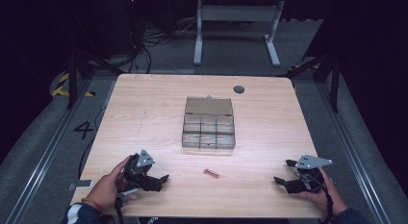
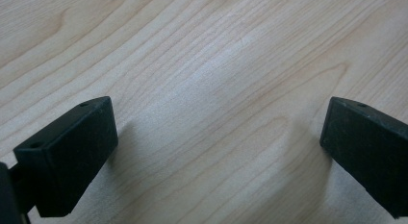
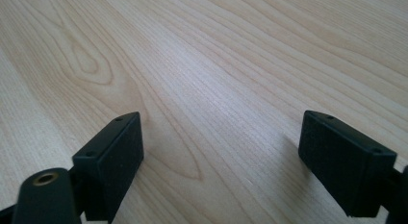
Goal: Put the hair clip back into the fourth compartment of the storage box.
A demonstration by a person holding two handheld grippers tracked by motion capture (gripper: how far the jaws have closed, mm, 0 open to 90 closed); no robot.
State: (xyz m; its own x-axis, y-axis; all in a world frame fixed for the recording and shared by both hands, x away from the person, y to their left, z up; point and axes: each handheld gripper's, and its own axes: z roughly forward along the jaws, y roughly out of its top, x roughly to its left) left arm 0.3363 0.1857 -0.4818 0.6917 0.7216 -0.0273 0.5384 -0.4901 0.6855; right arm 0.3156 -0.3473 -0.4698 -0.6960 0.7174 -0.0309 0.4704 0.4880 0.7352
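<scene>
A clear plastic compartment box (image 1: 208, 130) with its lid folded back sits in the middle of the wooden table (image 1: 144, 104). A small pink-red piece (image 1: 211, 173) lies on the wood near the front edge, between the two hands. My left gripper (image 1: 161, 180) rests low at the front left, open, with bare wood between its jaws; in the left gripper view (image 2: 219, 137) the gap holds nothing. My right gripper (image 1: 285, 172) sits at the front right, open and pointing left, and in the right gripper view (image 3: 221, 147) only wood grain lies between its jaws.
A round grommet hole (image 1: 239, 89) marks the table's far right. Beyond the table stand a white desk frame (image 1: 235, 27) and tangled cables (image 1: 144, 41) on the dark floor. A rail (image 1: 43, 156) runs along the left side.
</scene>
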